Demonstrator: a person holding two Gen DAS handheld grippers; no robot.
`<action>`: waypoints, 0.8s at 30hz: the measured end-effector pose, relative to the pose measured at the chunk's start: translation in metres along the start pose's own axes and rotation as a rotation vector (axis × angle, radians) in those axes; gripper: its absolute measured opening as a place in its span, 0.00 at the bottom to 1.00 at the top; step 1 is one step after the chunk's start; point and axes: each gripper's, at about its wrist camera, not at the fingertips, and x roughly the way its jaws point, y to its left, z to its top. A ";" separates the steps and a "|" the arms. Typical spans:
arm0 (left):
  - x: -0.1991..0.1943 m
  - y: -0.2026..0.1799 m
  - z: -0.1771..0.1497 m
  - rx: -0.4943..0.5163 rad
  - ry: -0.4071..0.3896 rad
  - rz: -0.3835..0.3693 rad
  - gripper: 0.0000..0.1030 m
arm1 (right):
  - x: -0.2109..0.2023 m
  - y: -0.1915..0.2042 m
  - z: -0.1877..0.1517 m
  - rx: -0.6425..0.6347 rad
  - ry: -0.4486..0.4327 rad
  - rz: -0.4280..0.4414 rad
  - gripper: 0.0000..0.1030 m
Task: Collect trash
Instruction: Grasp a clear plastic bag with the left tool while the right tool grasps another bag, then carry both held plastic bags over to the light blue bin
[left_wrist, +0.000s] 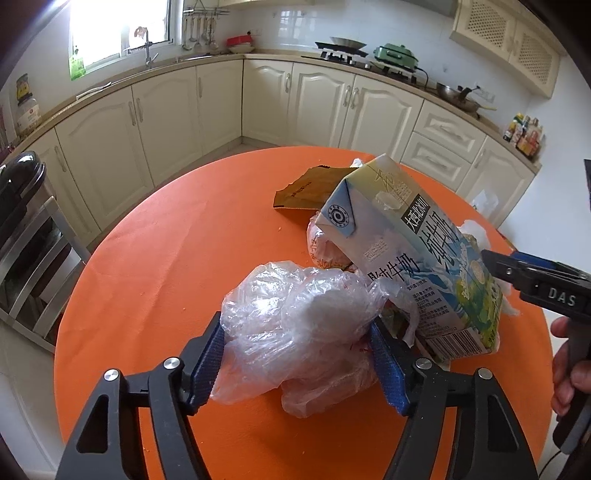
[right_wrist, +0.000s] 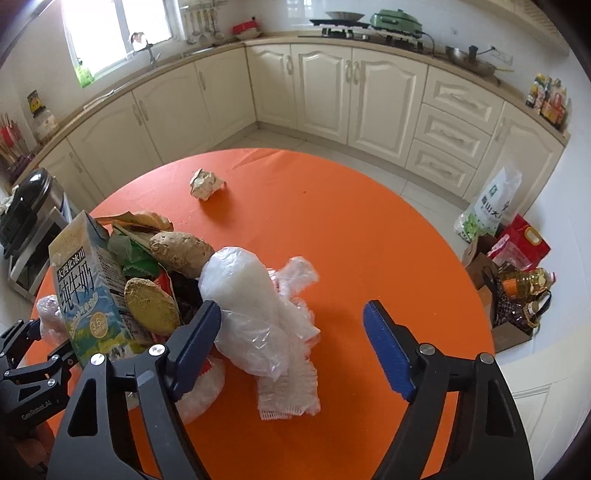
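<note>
A heap of trash lies on the round orange table (left_wrist: 155, 258). In the left wrist view my left gripper (left_wrist: 295, 321) has both blue pads against a crumpled clear plastic bag (left_wrist: 295, 314). Behind the bag leans a blue-and-white milk carton (left_wrist: 413, 251), (right_wrist: 81, 288). My right gripper (right_wrist: 291, 304) stands open over a white plastic bag (right_wrist: 240, 280) and a white foam net (right_wrist: 291, 384). Its left pad brushes the bag, and bare table shows before the right pad. Brown lumps (right_wrist: 181, 251), green wrappers and a brown paper bag (left_wrist: 310, 192) sit in the heap.
A crumpled paper ball (right_wrist: 207, 182) lies apart near the table's far side. A black-lidded metal bin (right_wrist: 29, 195) stands left of the table. A rice bag, oil bottles and a cardboard box (right_wrist: 517, 280) crowd the floor at right. Cream kitchen cabinets run behind.
</note>
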 end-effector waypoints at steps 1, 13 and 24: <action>-0.002 0.002 -0.001 -0.002 0.000 -0.001 0.61 | 0.005 0.001 0.001 -0.009 0.010 0.014 0.72; -0.038 0.029 -0.025 -0.036 -0.007 0.002 0.55 | -0.001 -0.006 -0.009 0.009 0.003 0.130 0.33; -0.113 -0.005 -0.048 -0.026 -0.113 0.029 0.55 | -0.064 -0.024 -0.023 0.102 -0.111 0.220 0.33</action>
